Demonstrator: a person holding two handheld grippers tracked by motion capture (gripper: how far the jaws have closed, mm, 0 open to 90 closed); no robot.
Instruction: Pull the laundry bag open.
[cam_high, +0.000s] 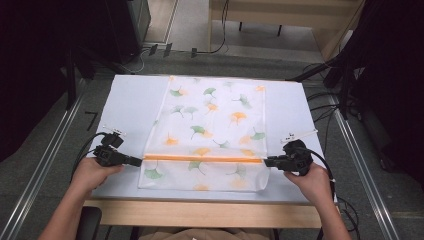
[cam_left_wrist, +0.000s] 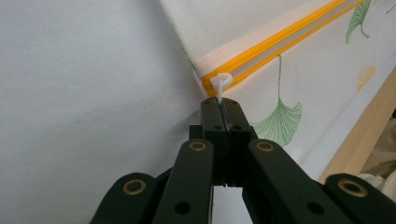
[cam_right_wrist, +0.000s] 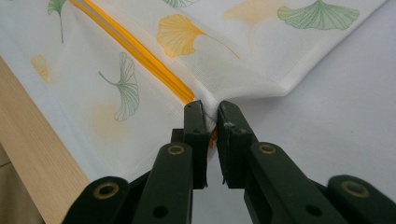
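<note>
High view: mesh bag (cam_high: 210, 135) flat on white worktop (cam_high: 130, 105), orange zip (cam_high: 202, 158) shut. Left gripper (cam_left_wrist: 219, 105) fingers clamp the white zip pull (cam_left_wrist: 219, 84); right gripper (cam_right_wrist: 210, 114) fingers pinch the far end. Step: opening; next, draw the pull across.

No readable text or signs

High view: fixed above person's side, looks forward and down over whole counter (cam_high: 130, 100). Left claw (cam_left_wrist: 223, 105) view: rides claw, very close, along jaws. Right claw (cam_right_wrist: 211, 109) view: same, opposite end. All three share mesh bag's (cam_high: 215, 125) orange zipper (cam_high: 202, 158).
</note>
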